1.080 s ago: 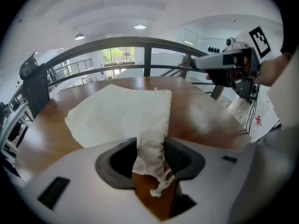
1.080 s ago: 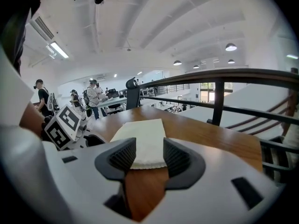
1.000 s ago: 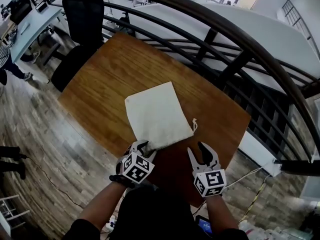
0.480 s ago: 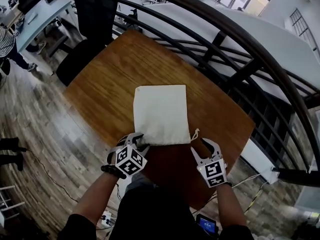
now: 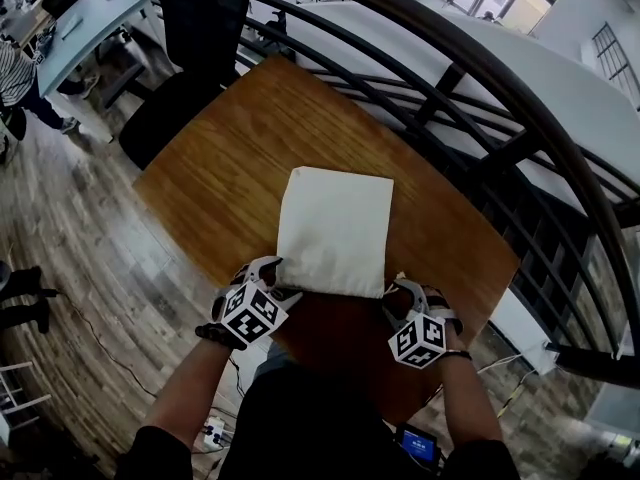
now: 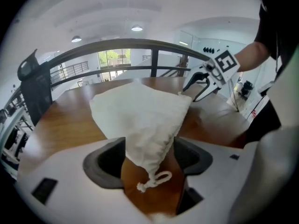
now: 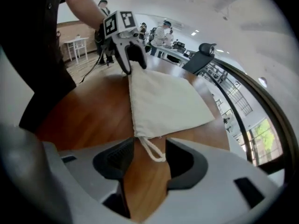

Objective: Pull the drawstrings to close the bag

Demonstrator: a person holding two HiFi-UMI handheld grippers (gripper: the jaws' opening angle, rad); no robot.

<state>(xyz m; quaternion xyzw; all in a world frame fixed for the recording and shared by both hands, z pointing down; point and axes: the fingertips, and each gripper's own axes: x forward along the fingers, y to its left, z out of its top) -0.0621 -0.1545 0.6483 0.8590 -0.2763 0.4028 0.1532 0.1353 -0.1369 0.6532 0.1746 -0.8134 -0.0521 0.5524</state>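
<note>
A white cloth drawstring bag (image 5: 335, 230) lies flat on the wooden table (image 5: 225, 168), its mouth toward me. My left gripper (image 5: 268, 270) is at the bag's near left corner. In the left gripper view the gathered corner (image 6: 148, 139) and the knotted drawstring (image 6: 153, 181) lie between the jaws of the left gripper (image 6: 148, 160); the jaws are opening and stand wide. My right gripper (image 5: 405, 290) is at the near right corner. There the drawstring loop (image 7: 152, 149) lies loose between the jaws of the right gripper (image 7: 148, 160), which are opening too.
A dark curved railing (image 5: 470, 78) runs behind the table's far and right sides. A black office chair (image 5: 195, 23) stands at the far left corner. The table's near edge is just under my grippers, with wood floor (image 5: 90, 258) to the left.
The bag has turned square to me and sits further right. My right gripper moved in to the bag's near right corner. The left gripper stayed at the left corner.
</note>
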